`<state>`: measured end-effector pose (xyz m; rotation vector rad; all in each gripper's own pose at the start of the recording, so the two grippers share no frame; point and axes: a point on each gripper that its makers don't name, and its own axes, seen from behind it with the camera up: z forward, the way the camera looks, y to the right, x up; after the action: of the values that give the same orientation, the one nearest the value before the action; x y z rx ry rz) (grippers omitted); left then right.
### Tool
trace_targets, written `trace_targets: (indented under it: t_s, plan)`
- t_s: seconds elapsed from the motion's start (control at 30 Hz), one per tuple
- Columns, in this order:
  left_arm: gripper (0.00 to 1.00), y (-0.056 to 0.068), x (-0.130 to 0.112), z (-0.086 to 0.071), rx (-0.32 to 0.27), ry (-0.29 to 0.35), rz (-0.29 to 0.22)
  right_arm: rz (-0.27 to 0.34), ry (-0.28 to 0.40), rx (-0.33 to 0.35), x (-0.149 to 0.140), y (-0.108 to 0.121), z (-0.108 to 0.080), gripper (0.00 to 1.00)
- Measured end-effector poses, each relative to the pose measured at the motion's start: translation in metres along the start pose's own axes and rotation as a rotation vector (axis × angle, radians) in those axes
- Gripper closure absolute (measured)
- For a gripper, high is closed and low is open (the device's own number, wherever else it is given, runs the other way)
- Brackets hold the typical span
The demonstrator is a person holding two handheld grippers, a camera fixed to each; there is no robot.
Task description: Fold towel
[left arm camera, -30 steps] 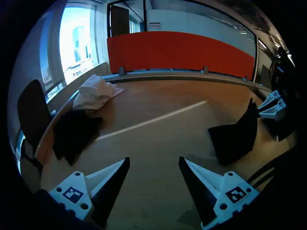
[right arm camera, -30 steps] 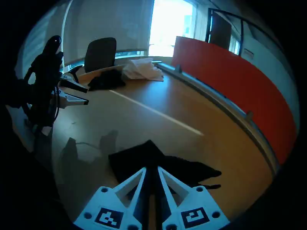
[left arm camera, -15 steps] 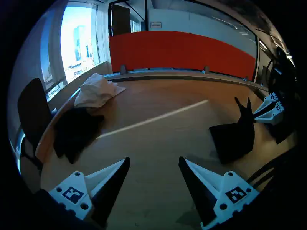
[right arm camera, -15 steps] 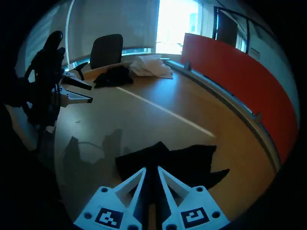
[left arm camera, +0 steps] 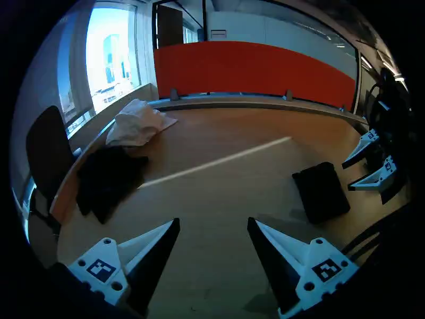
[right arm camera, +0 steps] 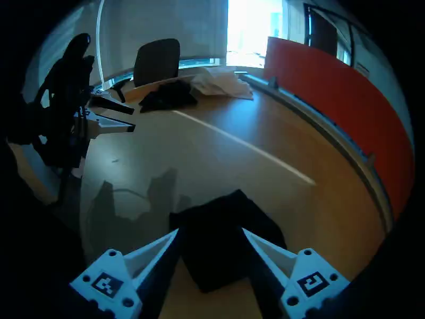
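Left gripper view: wooden table (left arm camera: 212, 159) with a pale stripe (left arm camera: 218, 162) running diagonally across it, red partition (left arm camera: 255, 66) along the far edge, bright window (left arm camera: 111, 58) at left, dark chair (left arm camera: 45, 154) at the near-left corner. Left gripper (left arm camera: 212, 239) hung over bare wood, jaws spread wide, nothing in them. Towel (left arm camera: 320, 191) lay flat as a compact black rectangle at the table's right side, well apart from this gripper. Right gripper (left arm camera: 350, 175) sat just beside the towel, fingers apart; its body was lost in shadow at the edge. White cloth (left arm camera: 135, 122) was heaped at the far-left corner, black heap (left arm camera: 109, 178) just in front of it; too dark to read any folds. Right gripper view: same table, partition at right, window washed out, pale blind (right arm camera: 159, 24) beside it. Right gripper's jaws were wide apart, one finger either side of the towel's near end; couldn't tell if either touched it, no grip. Towel's near edge was hidden behind the fingers. Left gripper showed far left, jaws apart and unloaded; the hand (right arm camera: 64, 106) holding it was a dark silhouette.
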<state>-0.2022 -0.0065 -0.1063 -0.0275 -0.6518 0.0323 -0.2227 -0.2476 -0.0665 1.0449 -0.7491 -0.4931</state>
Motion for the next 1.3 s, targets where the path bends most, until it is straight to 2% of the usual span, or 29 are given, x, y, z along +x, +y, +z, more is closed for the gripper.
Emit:
trace_targets:
  t_s: [0.07, 0.6, 1.3]
  plan:
    - [0.06, -0.001, 0.0, 0.0, 0.001, 0.0, -0.001, 0.009, 0.001, -0.003, -0.001, 0.001, -0.001, 0.15]
    - [0.06, 0.002, 0.005, 0.002, -0.002, 0.007, 0.005, 0.044, -0.004, -0.038, -0.016, 0.013, -0.01, 0.15]
    - [0.06, 0.009, 0.005, 0.001, -0.007, 0.006, 0.014, 0.109, -0.083, -0.055, -0.075, 0.005, -0.011, 0.15]
